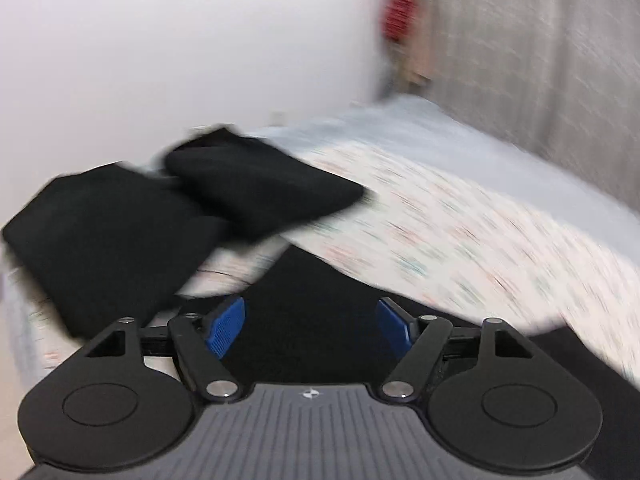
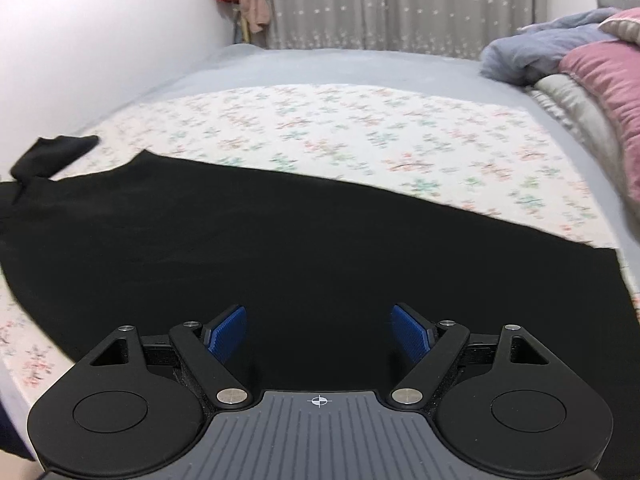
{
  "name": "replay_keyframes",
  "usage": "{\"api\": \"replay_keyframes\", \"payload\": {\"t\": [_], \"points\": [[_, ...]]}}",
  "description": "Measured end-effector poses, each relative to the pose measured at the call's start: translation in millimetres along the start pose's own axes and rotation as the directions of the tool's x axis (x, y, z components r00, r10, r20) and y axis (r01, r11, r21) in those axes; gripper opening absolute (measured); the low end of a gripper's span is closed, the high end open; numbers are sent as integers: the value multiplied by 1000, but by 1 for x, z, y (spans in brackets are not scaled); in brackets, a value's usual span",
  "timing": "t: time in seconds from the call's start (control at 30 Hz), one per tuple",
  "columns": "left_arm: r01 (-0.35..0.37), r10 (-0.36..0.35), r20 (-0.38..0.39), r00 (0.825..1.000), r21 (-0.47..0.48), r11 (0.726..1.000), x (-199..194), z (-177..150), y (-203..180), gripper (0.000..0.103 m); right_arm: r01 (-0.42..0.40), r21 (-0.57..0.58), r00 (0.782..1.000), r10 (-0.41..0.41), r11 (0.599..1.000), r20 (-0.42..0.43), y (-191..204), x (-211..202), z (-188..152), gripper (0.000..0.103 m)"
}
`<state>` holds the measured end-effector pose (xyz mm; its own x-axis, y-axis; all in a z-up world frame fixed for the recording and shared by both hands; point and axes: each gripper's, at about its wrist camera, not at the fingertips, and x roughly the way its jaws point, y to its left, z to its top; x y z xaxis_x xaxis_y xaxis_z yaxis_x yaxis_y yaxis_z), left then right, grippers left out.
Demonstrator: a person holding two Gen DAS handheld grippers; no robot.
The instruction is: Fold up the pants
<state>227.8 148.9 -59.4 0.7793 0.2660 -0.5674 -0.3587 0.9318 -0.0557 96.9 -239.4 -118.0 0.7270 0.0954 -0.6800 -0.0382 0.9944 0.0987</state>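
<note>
**Operator:** I have both wrist views up. The black pants (image 2: 280, 240) lie spread flat across the floral sheet (image 2: 360, 132) on the bed, a long dark band running from the left edge to the right in the right wrist view. One small dark end (image 2: 56, 152) is flipped up at the far left.

**Colleague:** Where are your right fingers against the cloth?

**Operator:** The right gripper (image 2: 318, 334) hangs over the near part of the pants with its jaws spread wide. The blue pads (image 2: 228, 332) stand well apart and nothing is pinched between them; I only see black fabric beyond the gap.

**Colleague:** And the left?

**Operator:** The left view is smeared with blur. The left gripper (image 1: 310, 326) is also released, its pads (image 1: 226, 326) spread with no cloth clamped. The pants (image 1: 120, 232) there show as folded black layers bunched ahead and to the left of the fingers, with more dark cloth directly past the gap. I cannot tell whether the fingertips touch the fabric.

**Colleague:** Anything else around?

**Operator:** A grey curtain (image 2: 400, 4) behind the bed, and piled bedding (image 2: 560, 60) on the right.
</note>
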Motion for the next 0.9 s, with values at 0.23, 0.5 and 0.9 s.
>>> {"api": "replay_keyframes", "payload": {"t": [0.23,0.5,0.9], "points": [[236,-183,-195,963,296,925,5,-58,-108,88,-12,-33,996,9,999,-87,4,23,-8,84],[224,-143,-234,962,367,903,34,-72,-156,94,28,47,997,-25,998,-67,-46,2,-21,84],[198,-140,-228,964,257,946,74,-45,-165,79,228,199,973,-216,953,-78,-117,-42,-51,84]]}}
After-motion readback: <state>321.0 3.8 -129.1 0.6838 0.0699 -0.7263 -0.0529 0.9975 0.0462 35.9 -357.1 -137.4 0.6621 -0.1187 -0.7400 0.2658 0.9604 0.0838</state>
